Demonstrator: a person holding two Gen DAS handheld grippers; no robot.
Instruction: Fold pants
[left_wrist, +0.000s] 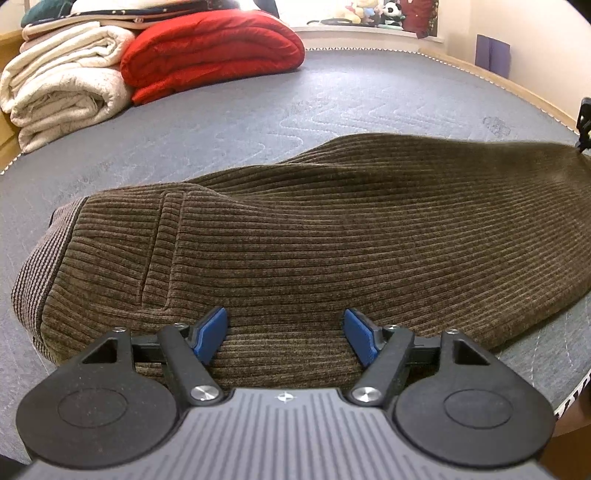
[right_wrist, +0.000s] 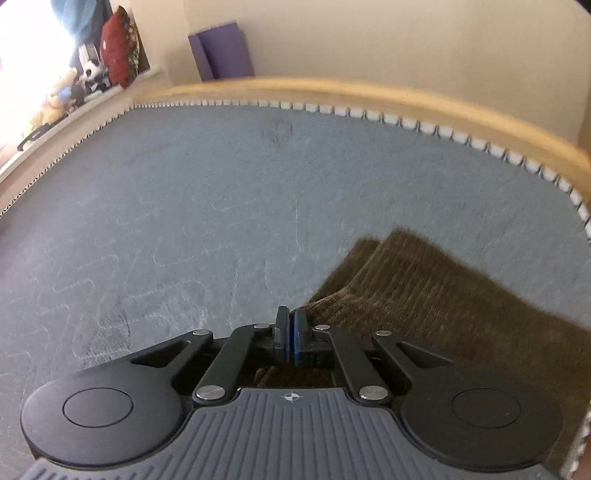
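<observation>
Brown corduroy pants (left_wrist: 332, 236) sprawl on the grey mattress (left_wrist: 258, 122), bunched. Right gripper (right_wrist: 290, 334): jaws together, seemingly pinching a cloth edge; grip unclear. Left gripper (left_wrist: 286, 334): wide apart over fabric, empty. Advice: left should pinch both layers before lifting.

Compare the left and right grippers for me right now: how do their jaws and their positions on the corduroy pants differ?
The left gripper stands open, its blue pads wide apart; the right gripper is shut, pads pressed together. The left one sits over the broad upper part of the brown corduroy pants; the right one is at a leg's edge, though whether it pinches cloth is unclear. Both point downward over the grey mattress.
</observation>
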